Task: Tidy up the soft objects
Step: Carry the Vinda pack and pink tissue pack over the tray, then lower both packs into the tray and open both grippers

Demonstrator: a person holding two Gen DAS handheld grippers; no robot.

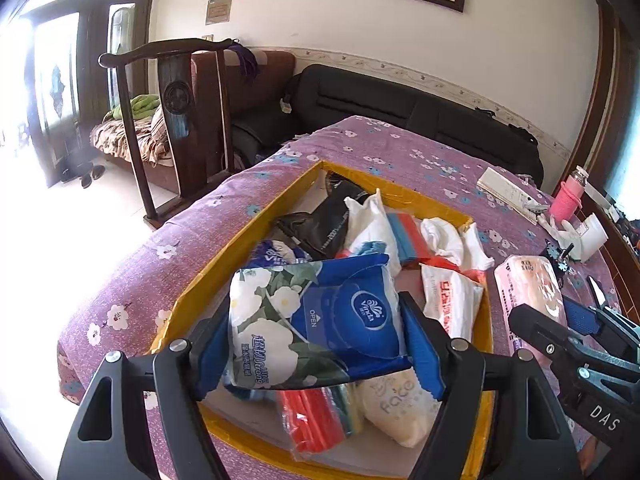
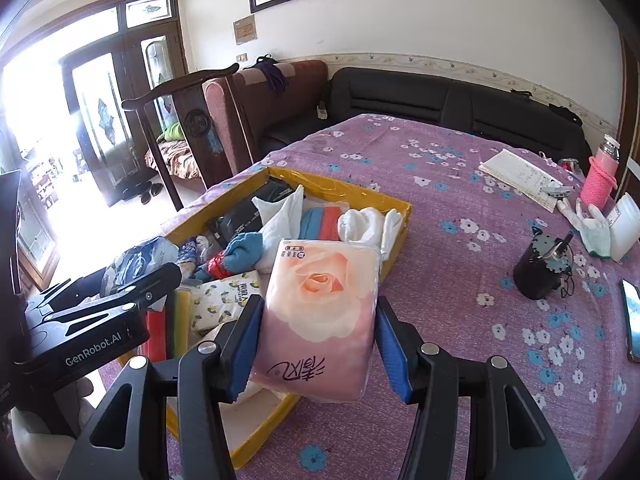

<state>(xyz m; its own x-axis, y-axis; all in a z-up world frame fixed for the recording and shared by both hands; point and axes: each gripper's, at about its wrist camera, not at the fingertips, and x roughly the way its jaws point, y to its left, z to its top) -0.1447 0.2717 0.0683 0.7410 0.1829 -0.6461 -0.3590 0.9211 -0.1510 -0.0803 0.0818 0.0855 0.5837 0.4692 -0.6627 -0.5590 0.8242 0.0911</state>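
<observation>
My left gripper (image 1: 316, 352) is shut on a blue floral tissue pack (image 1: 316, 320) and holds it above the near end of a yellow box (image 1: 248, 240). The box holds white bags, a black bag, red and blue zip bags and a white face-towel pack (image 1: 396, 404). My right gripper (image 2: 316, 344) is shut on a pink rose tissue pack (image 2: 320, 312) and holds it over the box's right rim (image 2: 396, 228). The pink pack also shows in the left wrist view (image 1: 528, 292). The left gripper's body shows at the left of the right wrist view (image 2: 100, 316).
The box sits on a purple flowered cloth (image 2: 460, 280). At the right lie a notebook (image 2: 520, 176), a pink bottle (image 2: 600, 176), a white glove (image 2: 596, 228), a black motor (image 2: 536, 268) and a phone (image 2: 632, 316). A dark wooden chair (image 1: 176, 120) and sofas stand behind.
</observation>
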